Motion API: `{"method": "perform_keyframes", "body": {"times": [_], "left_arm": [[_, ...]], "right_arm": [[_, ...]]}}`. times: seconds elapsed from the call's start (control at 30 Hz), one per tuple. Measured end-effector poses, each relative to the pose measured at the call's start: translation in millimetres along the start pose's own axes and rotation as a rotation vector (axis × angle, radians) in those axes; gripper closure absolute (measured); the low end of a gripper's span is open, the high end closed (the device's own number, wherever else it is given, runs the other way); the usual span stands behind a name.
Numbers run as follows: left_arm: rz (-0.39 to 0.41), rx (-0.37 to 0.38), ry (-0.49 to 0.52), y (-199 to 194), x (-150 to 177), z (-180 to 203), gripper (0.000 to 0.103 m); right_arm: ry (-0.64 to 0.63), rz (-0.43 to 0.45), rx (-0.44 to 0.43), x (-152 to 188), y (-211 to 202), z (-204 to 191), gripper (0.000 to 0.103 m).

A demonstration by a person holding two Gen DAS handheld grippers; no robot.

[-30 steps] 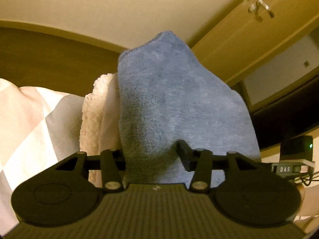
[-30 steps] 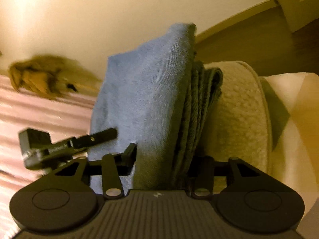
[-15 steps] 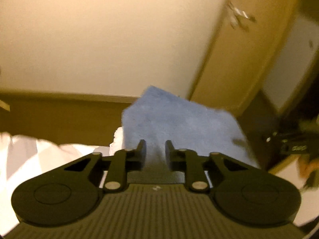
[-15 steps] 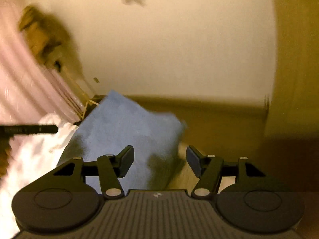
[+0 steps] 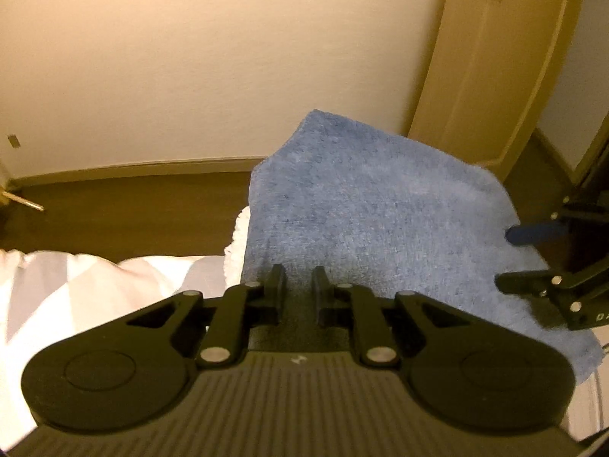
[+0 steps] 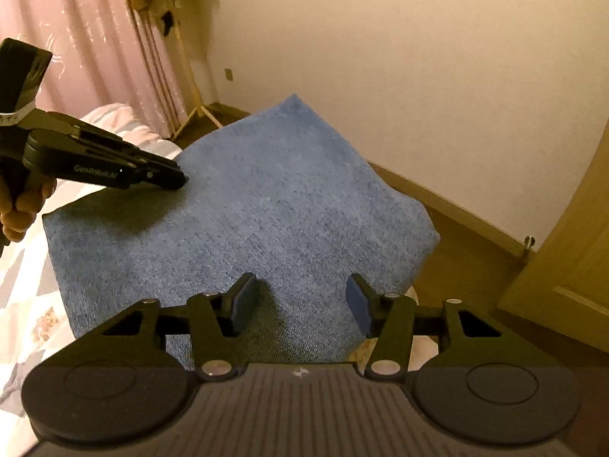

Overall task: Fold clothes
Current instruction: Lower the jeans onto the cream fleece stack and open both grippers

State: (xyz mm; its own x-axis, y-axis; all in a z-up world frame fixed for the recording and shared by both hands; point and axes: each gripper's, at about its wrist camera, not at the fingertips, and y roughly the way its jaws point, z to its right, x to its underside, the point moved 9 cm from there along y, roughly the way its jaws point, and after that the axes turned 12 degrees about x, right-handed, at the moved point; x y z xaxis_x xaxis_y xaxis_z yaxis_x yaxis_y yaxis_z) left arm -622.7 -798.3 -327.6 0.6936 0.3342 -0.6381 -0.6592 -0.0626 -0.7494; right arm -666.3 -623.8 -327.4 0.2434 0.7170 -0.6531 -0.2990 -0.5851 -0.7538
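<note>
The near edge of the blue garment (image 6: 243, 221) runs out of sight under both gripper bodies, so whether any fabric sits between the tips cannot be told for sure, and the room is dim and yellow-lit, with the cabinet door (image 5: 491, 76) cut off at the frame edge. The garment is a thick, nubbly knit folded into a rough rectangle with soft rounded corners; it lies on a white fleecy item (image 5: 238, 243), of which only a fluffy edge shows, and that rests on bedding (image 6: 26, 304) with pale checks. Pink curtains (image 6: 87, 38) hang behind, smooth and pleated. The left gripper (image 5: 298, 280) has its black fingers drawn nearly together with a narrow slot between them, right over the garment's near edge; seen from the right wrist view its tips touch the cloth's left side. The right gripper (image 6: 300, 301) stands about half apart and is closing, its pads over the fabric without pressing it
</note>
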Motion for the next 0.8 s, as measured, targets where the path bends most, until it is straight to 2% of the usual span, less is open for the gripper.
{"method": "perform_keyframes", "body": {"times": [0.07,0.17,0.27,0.33,0.37,0.43,0.47,0.57,0.63,0.7,0.8], "left_arm": [[0.007,-0.016,0.013,-4,-4,1,0.089],[0.064,-0.011,-0.005,-21,-10,-2,0.089],[0.109,0.008,-0.036,-25,-21,-8,0.089],[0.113,0.010,-0.056,-15,-27,-14,0.089],[0.110,0.012,-0.070,-9,-29,-17,0.089],[0.077,0.007,-0.107,8,-26,-23,0.088],[0.068,-0.003,-0.115,14,-22,-25,0.087],[0.072,-0.030,-0.154,23,-10,-36,0.084],[0.078,-0.036,-0.175,22,-7,-42,0.080],[0.079,-0.059,-0.157,12,-7,-43,0.080],[0.090,-0.116,-0.107,-12,-6,-40,0.088]], "right_arm": [[-0.011,-0.008,-0.009,-5,-3,-3,0.049],[0.003,0.016,-0.035,-11,-11,7,0.047],[0.022,0.085,-0.050,-20,-27,15,0.047],[0.026,0.118,-0.056,-34,-22,12,0.047],[0.028,0.114,-0.054,-40,-17,12,0.049],[0.033,0.076,-0.041,-45,5,13,0.060],[0.042,0.048,-0.044,-44,15,11,0.061],[-0.006,0.036,-0.034,-49,35,-1,0.059],[-0.049,0.049,-0.047,-51,32,-8,0.056],[-0.063,0.059,-0.071,-61,34,-16,0.055],[-0.012,0.063,-0.125,-64,13,-9,0.056]]}}
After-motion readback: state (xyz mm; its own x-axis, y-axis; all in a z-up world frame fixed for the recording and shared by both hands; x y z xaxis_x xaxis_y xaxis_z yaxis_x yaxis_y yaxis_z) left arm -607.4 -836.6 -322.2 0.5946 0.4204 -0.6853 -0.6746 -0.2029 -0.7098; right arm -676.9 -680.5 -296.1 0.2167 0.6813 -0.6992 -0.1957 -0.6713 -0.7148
